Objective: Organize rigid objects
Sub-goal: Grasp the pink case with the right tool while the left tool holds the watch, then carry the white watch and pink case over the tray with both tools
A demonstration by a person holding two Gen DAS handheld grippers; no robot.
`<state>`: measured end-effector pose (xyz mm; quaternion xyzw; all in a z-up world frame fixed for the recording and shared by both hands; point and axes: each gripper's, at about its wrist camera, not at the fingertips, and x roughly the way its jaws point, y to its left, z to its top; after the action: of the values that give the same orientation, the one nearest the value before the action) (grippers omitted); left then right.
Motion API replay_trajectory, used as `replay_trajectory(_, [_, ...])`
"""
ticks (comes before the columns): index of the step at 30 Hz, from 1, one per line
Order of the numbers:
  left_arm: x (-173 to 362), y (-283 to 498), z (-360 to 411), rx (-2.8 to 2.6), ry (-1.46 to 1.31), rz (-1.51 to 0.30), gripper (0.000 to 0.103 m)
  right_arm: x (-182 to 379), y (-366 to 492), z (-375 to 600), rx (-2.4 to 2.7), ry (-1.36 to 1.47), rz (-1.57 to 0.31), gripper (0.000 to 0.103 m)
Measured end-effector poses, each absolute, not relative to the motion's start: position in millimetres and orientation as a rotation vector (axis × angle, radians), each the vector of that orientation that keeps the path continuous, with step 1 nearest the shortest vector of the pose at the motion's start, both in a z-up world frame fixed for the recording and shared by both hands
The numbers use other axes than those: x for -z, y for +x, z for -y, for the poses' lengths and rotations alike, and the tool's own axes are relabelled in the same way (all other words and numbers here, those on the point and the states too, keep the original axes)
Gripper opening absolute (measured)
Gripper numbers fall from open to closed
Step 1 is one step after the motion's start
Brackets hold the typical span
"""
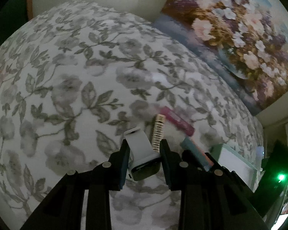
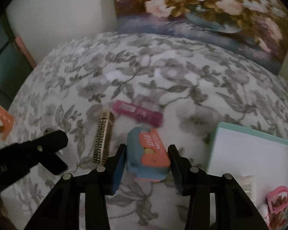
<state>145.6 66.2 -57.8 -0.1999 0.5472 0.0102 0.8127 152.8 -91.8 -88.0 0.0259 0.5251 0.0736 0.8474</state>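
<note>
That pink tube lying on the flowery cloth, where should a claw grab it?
Grab the pink tube around its middle, coming down from above, with the claw fingers across its narrow width. It lies flat and long on the flowery cloth, so its long sides are easiest to pinch. Its near right end sits close to the blue-and-orange pack.

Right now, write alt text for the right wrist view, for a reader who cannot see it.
The right gripper clamps a blue and orange card pack above a grey floral tablecloth. A pink tube and a beaded strip lie beyond, a mint-edged box at right, a flower painting behind.
</note>
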Motion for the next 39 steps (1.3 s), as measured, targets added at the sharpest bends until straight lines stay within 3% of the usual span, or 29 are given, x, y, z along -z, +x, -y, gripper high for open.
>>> replay_trajectory(2, [54,145,-57,-0.006,-0.413,-1.159,0.033,81,152,103,-0.152,0.092,-1.095,0.037])
replay_trajectory(4, [52,144,-48,0.009,-0.400,-1.156,0.033,75,151,115,-0.146,0.127,-1.082,0.036])
replay_trajectory(17, [51,144,-31,0.033,-0.387,-1.165,0.033,84,148,145,-0.136,0.205,-1.113,0.036])
replay_trajectory(24, [42,143,-25,0.062,-0.380,-1.134,0.033,53,143,157,-0.146,0.246,-1.040,0.036])
replay_trajectory(39, [25,130,77,0.306,-0.242,-1.071,0.033,32,114,269,0.084,0.380,-1.018,0.036])
